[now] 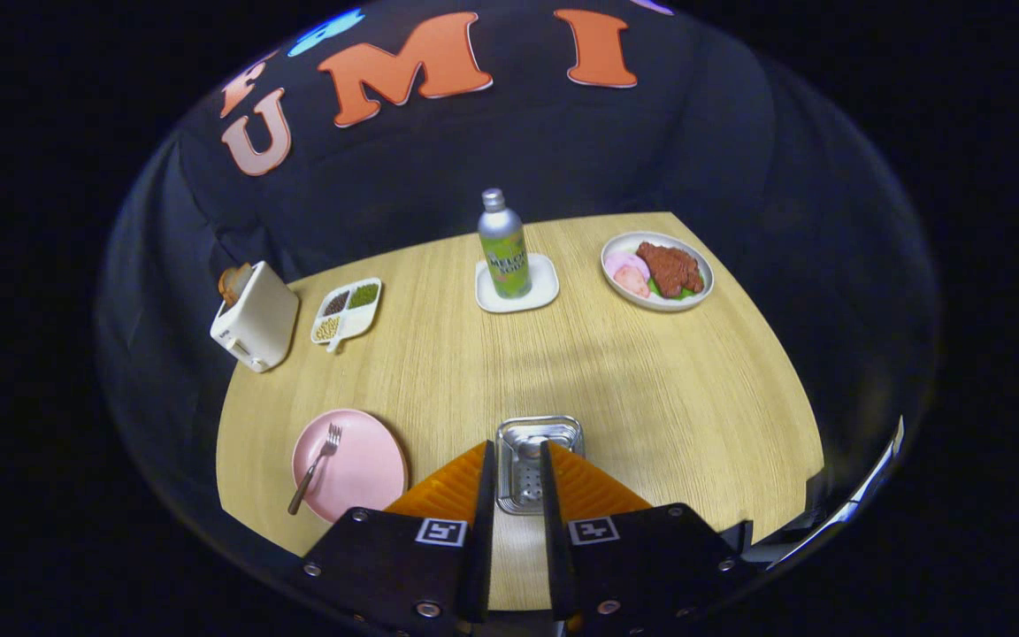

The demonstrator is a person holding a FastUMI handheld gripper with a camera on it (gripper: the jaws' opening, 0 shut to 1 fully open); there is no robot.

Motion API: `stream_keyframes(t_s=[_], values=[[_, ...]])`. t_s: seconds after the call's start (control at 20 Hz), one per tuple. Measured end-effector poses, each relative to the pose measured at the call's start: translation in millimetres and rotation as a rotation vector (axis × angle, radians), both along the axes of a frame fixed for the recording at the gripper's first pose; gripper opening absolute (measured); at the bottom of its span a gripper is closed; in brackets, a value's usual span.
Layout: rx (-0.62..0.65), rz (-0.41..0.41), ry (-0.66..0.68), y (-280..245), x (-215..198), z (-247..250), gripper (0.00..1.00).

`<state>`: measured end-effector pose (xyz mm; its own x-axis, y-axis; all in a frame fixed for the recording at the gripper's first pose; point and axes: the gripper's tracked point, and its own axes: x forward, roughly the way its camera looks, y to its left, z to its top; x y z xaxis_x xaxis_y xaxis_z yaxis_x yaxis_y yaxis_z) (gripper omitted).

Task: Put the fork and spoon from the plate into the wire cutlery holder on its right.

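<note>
The tongs (517, 460) sit nearest the camera, their two fingers (485, 495) parted with a narrow gap and nothing clamped between them. Seen through that gap and just ahead of the fingertips stands the metal cutlery holder (539, 460), a shiny rectangular container with a perforated bottom, on the wooden worktop (651, 389). Something pale and rounded, perhaps the bowl of the spoon (534, 440), lies inside the holder near its far rim, but it is too small to tell for sure.

To the left of the fingers and close to the near edge of the worktop lies the pink plate (350, 464). The fork (317, 467) rests on it, tines pointing away from the camera and the handle reaching over the near left rim of the plate.

Farther off, in the middle of the worktop, a green and silver bottle (503, 245) stands upright on a small white square coaster (517, 285). To its right sits a pale round dish (657, 271) holding brown and pink food. To the left of the bottle lies a white divided tray (348, 311) with dark, green and pale fillings in its sections. Just left of that tray stands a white toaster (255, 317) with a slice of bread (233, 281) sticking out of the top.
</note>
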<state>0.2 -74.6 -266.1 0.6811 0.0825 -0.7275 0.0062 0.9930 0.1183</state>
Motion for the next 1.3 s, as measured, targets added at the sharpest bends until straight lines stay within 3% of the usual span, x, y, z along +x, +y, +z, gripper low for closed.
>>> stream_keyframes(t_s=[0.15, 0.4, 0.6, 0.9, 1.3], values=[[0.019, 0.005, -0.124, 16.1, 11.3, 24.8, 0.38], [0.023, 0.039, -0.291, 52.0, 19.2, 56.0, 0.68], [-0.010, 0.077, -0.368, 82.9, 15.4, 71.0, 0.86], [0.020, 0.101, -0.352, 138.2, 10.5, 56.2, 0.91], [0.033, 0.173, -0.227, 217.1, -7.8, 10.2, 0.92]])
